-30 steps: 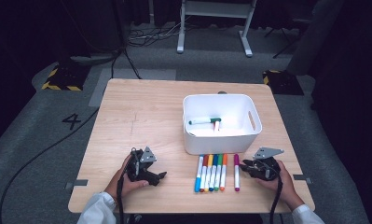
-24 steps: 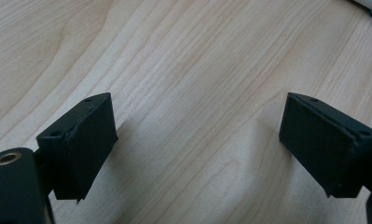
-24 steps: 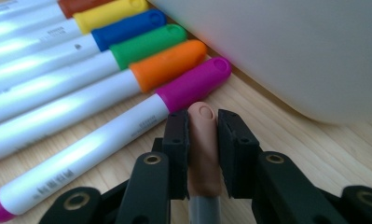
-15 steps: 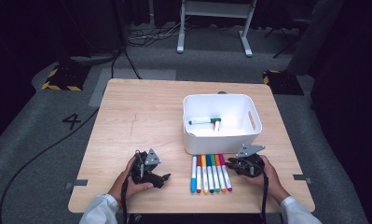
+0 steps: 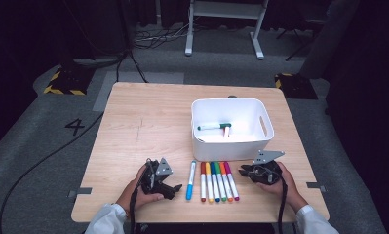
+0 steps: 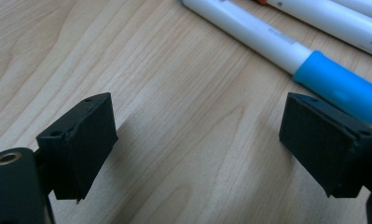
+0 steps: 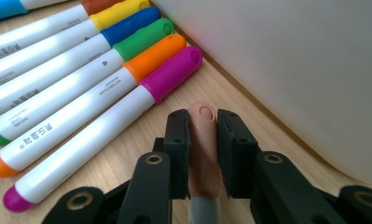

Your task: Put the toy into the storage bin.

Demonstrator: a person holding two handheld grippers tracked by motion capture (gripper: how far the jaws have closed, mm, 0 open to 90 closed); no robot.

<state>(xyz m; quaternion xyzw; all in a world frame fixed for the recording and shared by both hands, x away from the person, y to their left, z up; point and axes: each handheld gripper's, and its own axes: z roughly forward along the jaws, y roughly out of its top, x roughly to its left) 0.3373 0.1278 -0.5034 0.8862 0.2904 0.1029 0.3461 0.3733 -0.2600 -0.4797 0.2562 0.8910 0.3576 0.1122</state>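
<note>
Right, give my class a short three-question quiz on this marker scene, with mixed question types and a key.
1. True or false: the left gripper has its fingers shut on the light blue marker.
2. Which marker in the row lies nearest the right gripper? A yellow, B magenta, C red.
3. Fill in: the held marker in the right gripper has a ____ cap.

Key: 1 false, the fingers are open; 2 B, the magenta marker; 3 tan.
</note>
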